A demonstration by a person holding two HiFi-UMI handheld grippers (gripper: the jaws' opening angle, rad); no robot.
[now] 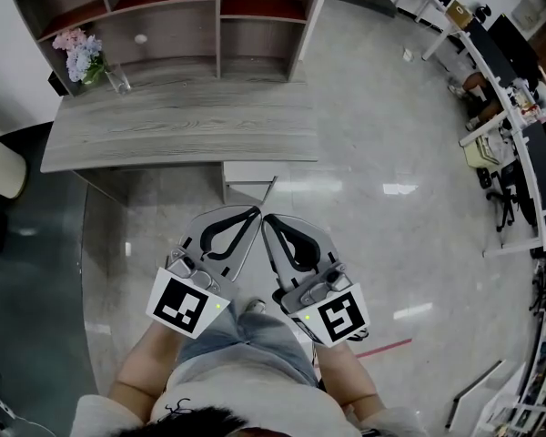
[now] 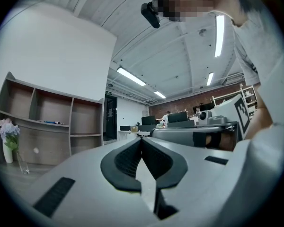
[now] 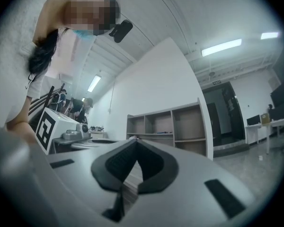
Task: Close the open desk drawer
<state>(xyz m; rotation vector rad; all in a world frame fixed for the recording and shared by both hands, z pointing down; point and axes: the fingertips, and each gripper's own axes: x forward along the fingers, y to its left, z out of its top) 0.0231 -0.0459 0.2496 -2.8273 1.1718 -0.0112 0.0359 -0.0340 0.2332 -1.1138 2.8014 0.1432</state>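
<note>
The grey wood desk [image 1: 177, 126] stands ahead of me in the head view. From under its front edge a pale drawer [image 1: 247, 174] sticks out, open. My left gripper [image 1: 257, 211] and right gripper [image 1: 265, 218] are held side by side just short of the drawer, with their tips almost touching each other. Both are shut with nothing between the jaws. In the left gripper view the left gripper [image 2: 142, 139] has its black pads pressed together, and the right gripper [image 3: 135, 140] shows the same in its own view. Neither gripper touches the drawer.
A wooden shelf unit [image 1: 173, 25] stands on the back of the desk, with a vase of flowers [image 1: 84, 57] at its left. Polished floor [image 1: 382, 144] spreads to the right, where office desks and chairs [image 1: 505, 107] stand. My legs are below the grippers.
</note>
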